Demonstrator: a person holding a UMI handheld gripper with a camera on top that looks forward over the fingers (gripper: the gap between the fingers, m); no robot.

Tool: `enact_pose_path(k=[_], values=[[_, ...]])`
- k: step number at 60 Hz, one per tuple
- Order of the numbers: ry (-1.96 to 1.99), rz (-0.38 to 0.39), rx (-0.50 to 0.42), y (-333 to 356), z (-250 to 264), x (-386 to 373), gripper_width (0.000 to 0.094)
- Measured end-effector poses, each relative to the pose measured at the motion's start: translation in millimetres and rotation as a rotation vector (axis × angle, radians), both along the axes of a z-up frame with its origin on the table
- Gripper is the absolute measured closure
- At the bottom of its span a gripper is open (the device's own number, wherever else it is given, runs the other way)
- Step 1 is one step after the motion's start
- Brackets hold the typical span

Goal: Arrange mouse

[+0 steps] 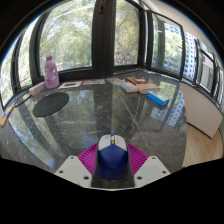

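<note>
tool (111, 165) clamps a blue and white mouse (111, 157) between its pads, lifted above the marble table (100, 115) for repositioning

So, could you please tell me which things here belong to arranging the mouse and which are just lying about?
Belonging to the job:
- mouse, pressed between the fingers of the hand-held gripper
- round mat on the table, probably

Just lying about:
- pink bottle
- books

pink bottle (51, 69), round dark mat (49, 104), books (148, 92)
</note>
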State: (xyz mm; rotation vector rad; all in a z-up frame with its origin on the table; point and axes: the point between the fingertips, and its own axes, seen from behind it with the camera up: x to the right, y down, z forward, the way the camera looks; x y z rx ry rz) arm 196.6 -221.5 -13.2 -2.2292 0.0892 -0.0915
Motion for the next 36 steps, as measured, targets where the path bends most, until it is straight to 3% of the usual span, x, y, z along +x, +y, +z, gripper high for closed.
enact_pose_path(k=[7, 17, 29, 36], values=[[0.001, -0.036, -0.001, 1, 1, 2, 0.0580], [-0.025, -0.150, 0.005, -1, 26, 17, 0.0580], [-0.097, -0.293, 0.226, 58, 171, 50, 0.0579], [-0.115, -0.282, 0.415, 114, 274, 25, 0.0581]])
